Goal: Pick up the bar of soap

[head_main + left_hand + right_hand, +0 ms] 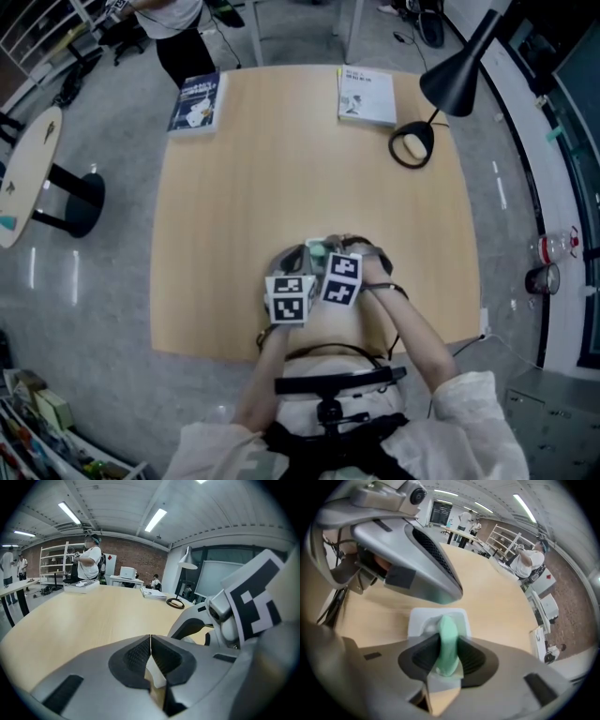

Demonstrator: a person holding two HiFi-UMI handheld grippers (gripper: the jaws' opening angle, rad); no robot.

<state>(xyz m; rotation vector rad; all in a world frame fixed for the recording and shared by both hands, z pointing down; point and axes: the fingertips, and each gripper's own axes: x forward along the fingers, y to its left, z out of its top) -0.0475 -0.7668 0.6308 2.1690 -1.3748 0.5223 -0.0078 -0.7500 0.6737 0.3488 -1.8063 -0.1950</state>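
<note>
1. Soap bar [448,639], pale green, stands on its narrow edge between the dark pads of the right gripper [446,660]. The pads press on both of its broad faces, so the jaws are kept partly apart by its thickness.
2. Its lower end is over a white soap dish [417,620] on the wooden table [281,169]. Whether it touches the dish or hangs just clear cannot be told.
3. The left gripper [150,651] has its jaws closed, the pads meeting in a thin line. A white sliver shows in the gap below them, possibly the dish's rim, but the view is too cramped to say whether it is pinched.
4. In the head view both grippers sit close together near the table's near edge.
5. At the far end lie two books [195,101] and a black lamp [459,80].
</note>
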